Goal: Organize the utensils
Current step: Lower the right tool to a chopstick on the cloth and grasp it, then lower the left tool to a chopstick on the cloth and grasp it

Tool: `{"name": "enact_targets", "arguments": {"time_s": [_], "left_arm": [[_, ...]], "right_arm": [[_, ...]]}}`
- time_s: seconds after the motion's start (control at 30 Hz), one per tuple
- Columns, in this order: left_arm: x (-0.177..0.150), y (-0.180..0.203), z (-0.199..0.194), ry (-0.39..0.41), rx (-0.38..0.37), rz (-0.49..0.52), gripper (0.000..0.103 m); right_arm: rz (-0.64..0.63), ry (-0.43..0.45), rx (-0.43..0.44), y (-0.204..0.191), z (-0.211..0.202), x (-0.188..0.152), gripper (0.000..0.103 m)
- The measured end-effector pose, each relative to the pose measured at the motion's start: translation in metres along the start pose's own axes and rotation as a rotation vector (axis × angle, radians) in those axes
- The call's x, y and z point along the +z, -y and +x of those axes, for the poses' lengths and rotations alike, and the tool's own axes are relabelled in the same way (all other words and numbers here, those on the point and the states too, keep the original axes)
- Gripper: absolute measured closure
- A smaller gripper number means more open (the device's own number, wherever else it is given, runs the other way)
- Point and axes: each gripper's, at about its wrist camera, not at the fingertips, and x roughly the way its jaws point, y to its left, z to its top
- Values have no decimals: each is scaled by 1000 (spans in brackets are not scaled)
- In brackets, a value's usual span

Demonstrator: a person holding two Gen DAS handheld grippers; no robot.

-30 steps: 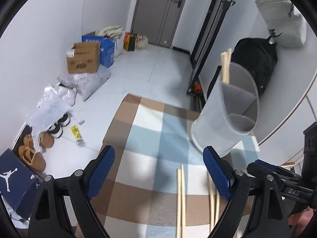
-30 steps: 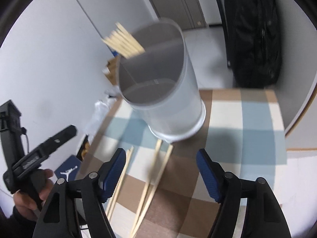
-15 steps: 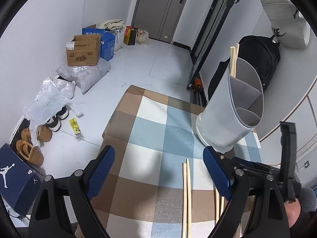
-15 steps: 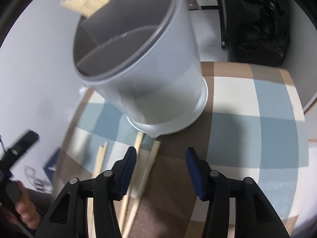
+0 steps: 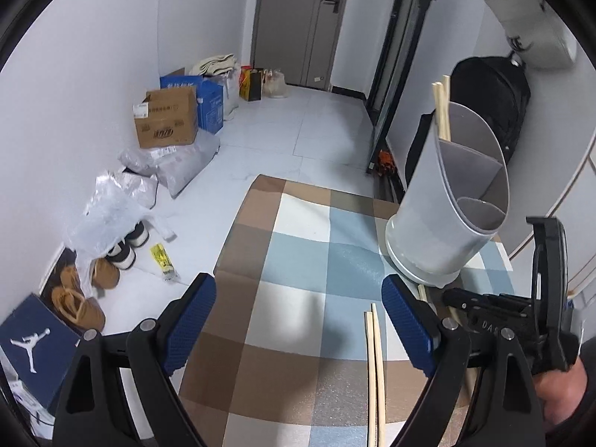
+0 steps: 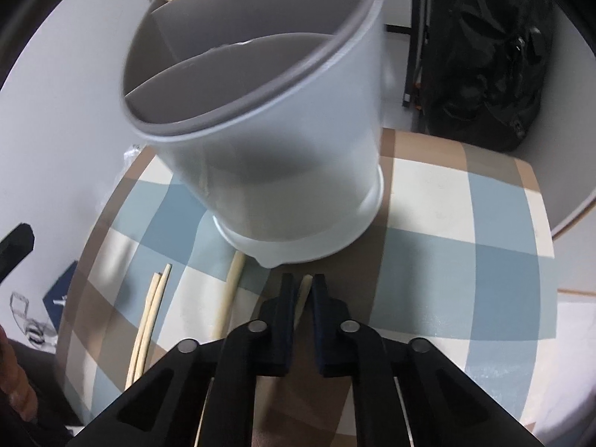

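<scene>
In the divided holder [image 5: 447, 201], chopsticks [image 5: 441, 111] stand upright.

A white Jumpman silhouette, the Jordan brand mark, stands on the dark blue shoebox [image 5: 35, 350] on the floor. Beyond it along the wall, the brown cardboard box [image 5: 166, 122] bears a dark printed logo and a white label, both too small to read. The blue box [image 5: 208, 102] just behind the cardboard box carries pale characters, illegible. The right gripper [image 5: 488, 322] shows raised letters, seemingly "DA".
</scene>
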Motion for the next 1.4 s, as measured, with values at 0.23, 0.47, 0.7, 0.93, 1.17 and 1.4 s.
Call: {"name": "enact_targets", "arguments": {"time_s": [0.23, 0.47, 0.7, 0.93, 1.17, 1.4], "left_arm": [[-2, -1, 10, -42, 0, -7, 16], [-4, 1, 21, -89, 19, -6, 16], [-9, 16, 33, -176, -3, 49, 16], [-25, 48, 45, -264, 33, 195, 16], [-28, 41, 40, -276, 62, 151, 16], [-38, 45, 54, -288, 153, 192, 15]], "right_arm": [[54, 30, 44, 11, -16, -2, 100], [112, 96, 99, 17, -41, 2, 100], [152, 190, 139, 28, -76, 4, 100], [170, 257, 174, 51, -99, 2, 100], [176, 303, 195, 64, -111, -4, 100], [182, 323, 227, 61, -121, -4, 100]]}}
